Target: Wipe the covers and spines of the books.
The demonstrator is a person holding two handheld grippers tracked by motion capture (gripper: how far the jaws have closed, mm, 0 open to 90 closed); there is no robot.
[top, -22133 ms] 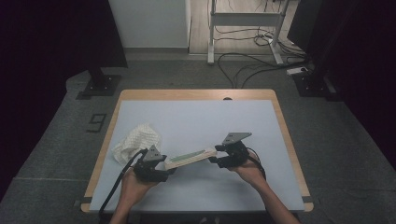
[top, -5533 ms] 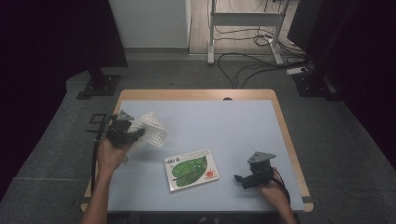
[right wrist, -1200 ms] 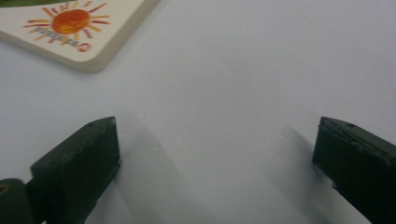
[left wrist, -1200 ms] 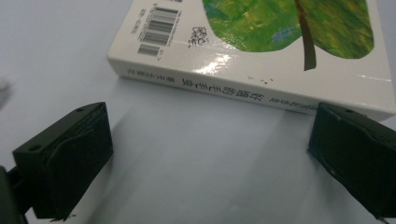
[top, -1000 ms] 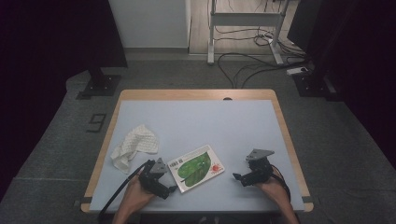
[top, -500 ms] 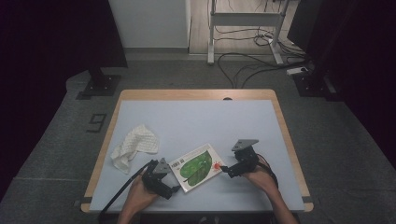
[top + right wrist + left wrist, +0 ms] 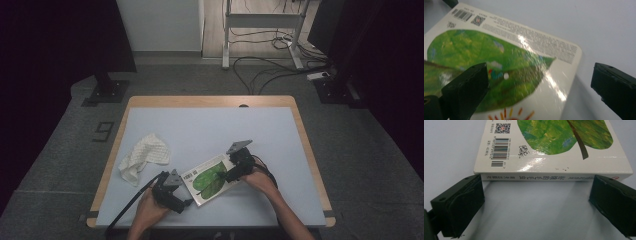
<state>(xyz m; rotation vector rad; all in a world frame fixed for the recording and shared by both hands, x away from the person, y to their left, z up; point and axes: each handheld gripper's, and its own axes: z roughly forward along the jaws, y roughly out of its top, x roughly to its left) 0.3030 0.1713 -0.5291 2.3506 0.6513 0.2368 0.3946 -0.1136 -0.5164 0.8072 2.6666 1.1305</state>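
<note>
Pale blue surface [image 7: 210, 125] carries a book [image 7: 209, 179] low in the high view's centre, a white cloth [image 7: 142, 157] to its left. Left gripper [image 7: 185, 202], jaws released, faces the book's spine; right gripper [image 7: 231, 175], jaws spread, hovers over its cover.

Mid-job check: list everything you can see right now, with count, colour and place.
book: one, white cover with a green leaf, flat on the table's near middle, between the two grippers.
cloth: one, white, crumpled, left part of the table.
table: one, pale blue top with a wooden rim.
floor cables: several, dark, behind the table.
left gripper: one, black, jaws open, facing the book's spine.
right gripper: one, black, jaws open over the book's cover.
hands: two, at the near edge.
</note>
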